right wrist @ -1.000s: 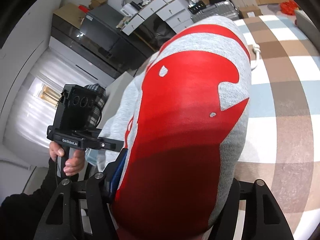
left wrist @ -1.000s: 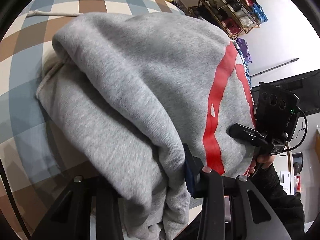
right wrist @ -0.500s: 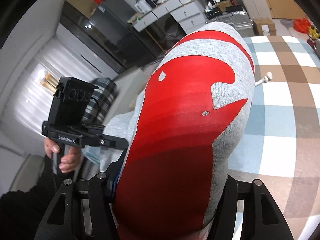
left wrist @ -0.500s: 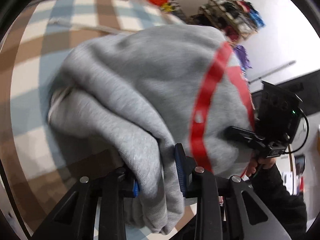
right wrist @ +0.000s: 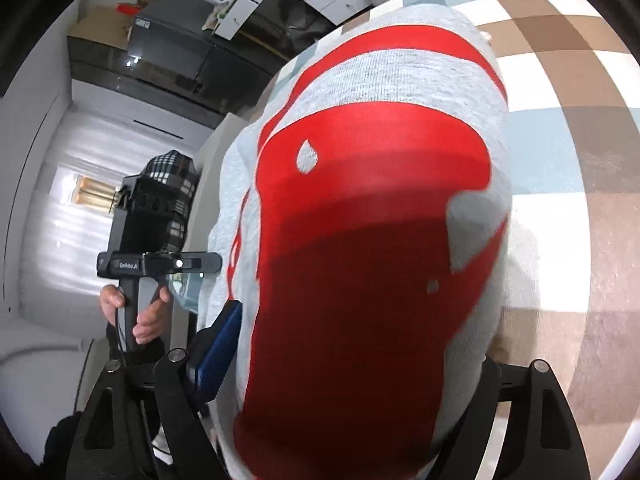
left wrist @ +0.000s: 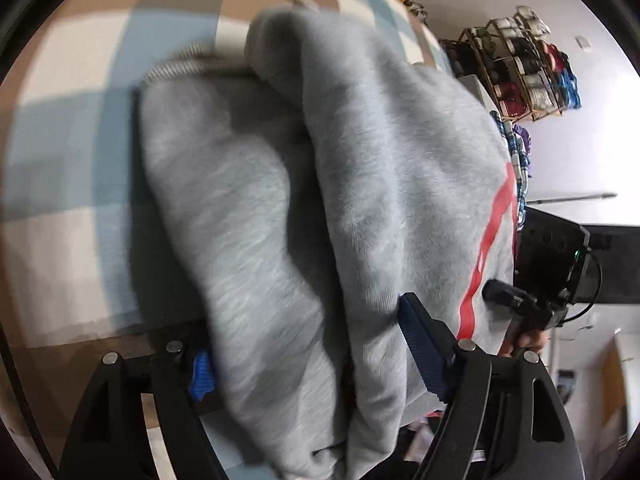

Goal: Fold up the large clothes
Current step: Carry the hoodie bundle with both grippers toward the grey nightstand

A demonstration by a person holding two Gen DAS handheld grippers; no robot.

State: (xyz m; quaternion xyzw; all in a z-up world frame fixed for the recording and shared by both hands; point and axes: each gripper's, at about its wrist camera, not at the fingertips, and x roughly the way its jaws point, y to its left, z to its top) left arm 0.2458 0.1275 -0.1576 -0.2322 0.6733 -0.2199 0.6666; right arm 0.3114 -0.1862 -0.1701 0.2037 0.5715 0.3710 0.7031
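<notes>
A grey sweatshirt (left wrist: 360, 184) with a large red print (right wrist: 368, 240) is bunched in thick folds and held up over the checked surface (left wrist: 72, 128). My left gripper (left wrist: 308, 356) is shut on a thick grey fold of it, blue pads pressing both sides. My right gripper (right wrist: 352, 368) is shut on the printed part, which fills its view and hides the right finger. Each gripper shows in the other's view, the right one (left wrist: 532, 300) at the sweatshirt's far edge, the left one (right wrist: 160, 264) beside the cloth.
The brown, blue and white checked surface (right wrist: 560, 160) lies under the garment. A wooden rack of clothes (left wrist: 524, 64) stands by the wall. Dark cabinets and white drawers (right wrist: 280, 8) line the room behind.
The sweatshirt has been lifted and turned; the folds now hang more upright between the left fingers, and the right view has rolled so the print sits higher against the checked surface.
</notes>
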